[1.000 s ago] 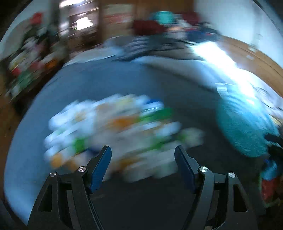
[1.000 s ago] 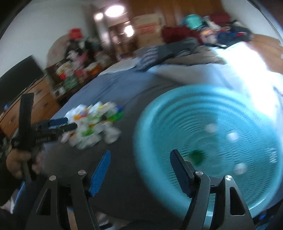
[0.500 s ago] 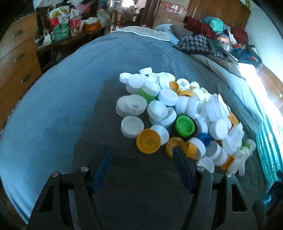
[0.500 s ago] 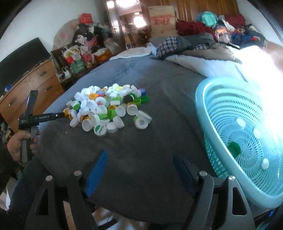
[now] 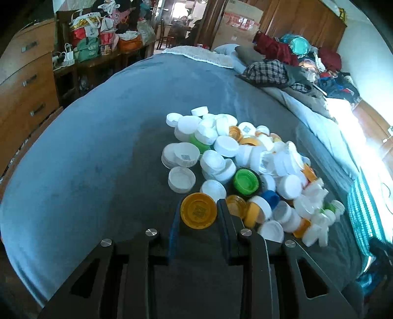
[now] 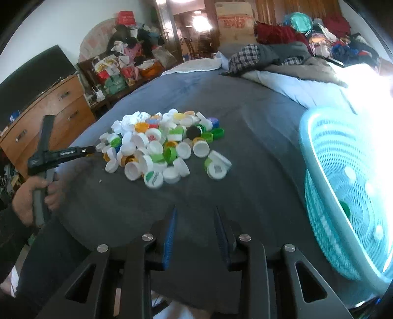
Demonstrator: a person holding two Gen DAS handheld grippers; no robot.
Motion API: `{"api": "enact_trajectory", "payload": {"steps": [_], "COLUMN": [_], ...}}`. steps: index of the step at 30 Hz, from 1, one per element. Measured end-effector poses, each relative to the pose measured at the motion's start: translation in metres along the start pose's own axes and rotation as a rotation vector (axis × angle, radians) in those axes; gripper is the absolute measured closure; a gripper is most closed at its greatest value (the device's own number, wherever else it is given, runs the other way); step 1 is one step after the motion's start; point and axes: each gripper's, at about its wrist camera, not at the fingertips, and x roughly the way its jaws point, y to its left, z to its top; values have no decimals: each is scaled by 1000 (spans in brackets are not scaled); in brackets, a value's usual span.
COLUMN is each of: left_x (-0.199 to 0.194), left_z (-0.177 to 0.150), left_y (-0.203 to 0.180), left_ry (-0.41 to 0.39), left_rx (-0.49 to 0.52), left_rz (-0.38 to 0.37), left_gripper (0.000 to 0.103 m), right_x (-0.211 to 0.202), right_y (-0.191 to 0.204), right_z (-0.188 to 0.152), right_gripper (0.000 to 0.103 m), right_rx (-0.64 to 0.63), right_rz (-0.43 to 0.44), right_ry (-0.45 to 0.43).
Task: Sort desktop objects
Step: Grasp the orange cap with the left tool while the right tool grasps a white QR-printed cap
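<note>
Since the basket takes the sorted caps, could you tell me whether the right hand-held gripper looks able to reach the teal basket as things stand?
Probably yes. The right hand-held gripper holds nothing, and only bare grey cloth lies between it and the teal basket, whose open mouth tilts towards it. The cap pile sits off to the left.

A grey-blue blanket point(image 5: 103, 152) covers the bed; at its far right, a plaid shirt point(image 5: 266, 71) tops heaped clothing. On the left stands a wooden dresser point(image 6: 46, 110), with stuffed bags point(image 6: 110, 73) beyond and a cardboard box point(image 6: 233, 22) farther back.
</note>
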Motion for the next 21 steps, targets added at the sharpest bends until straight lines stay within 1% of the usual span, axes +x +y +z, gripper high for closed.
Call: {"api": "enact_trajectory", "payload": {"steps": [3, 5, 8, 9, 10, 11, 14, 15, 16, 17, 18, 19, 21], "left_x": [-3, -2, -1, 0, 0, 0, 1, 1, 0, -1, -3, -6, -10], "left_z": [-4, -5, -5, -5, -4, -6, -5, -4, -4, -5, -4, -5, -5], "left_y": [3, 6, 10, 11, 10, 9, 3, 1, -1, -2, -5, -7, -12], "left_ry": [9, 17, 23, 24, 24, 24, 23, 23, 22, 21, 18, 15, 8], "left_rx": [4, -9, -20, -21, -19, -17, -3, 0, 3, 5, 9, 16, 29], "left_rz": [-4, -6, -8, -10, -14, -16, -26, -28, -31, -34, -39, -43, -49], "left_gripper": [78, 78, 78, 78, 78, 78, 78, 78, 78, 78, 78, 78, 78], "right_x": [26, 45, 72, 79, 87, 92, 103, 105, 105, 104, 102, 102, 92], "right_y": [-5, -12, -21, -23, -26, -27, -31, -31, -32, -32, -32, -31, -26], "right_z": [15, 23, 33, 34, 36, 36, 37, 37, 37, 37, 37, 37, 35], "right_gripper": [70, 70, 66, 64, 56, 54, 54, 57, 72, 74, 82, 92, 94], "right_rx": [6, 31, 84, 97, 109, 118, 126, 125, 123, 125, 128, 126, 108], "right_rz": [-3, -3, 12, 11, 3, -2, -18, -19, -22, -20, -15, -11, -5], "right_ry": [14, 20, 44, 55, 73, 77, 86, 89, 90, 89, 87, 84, 67]}}
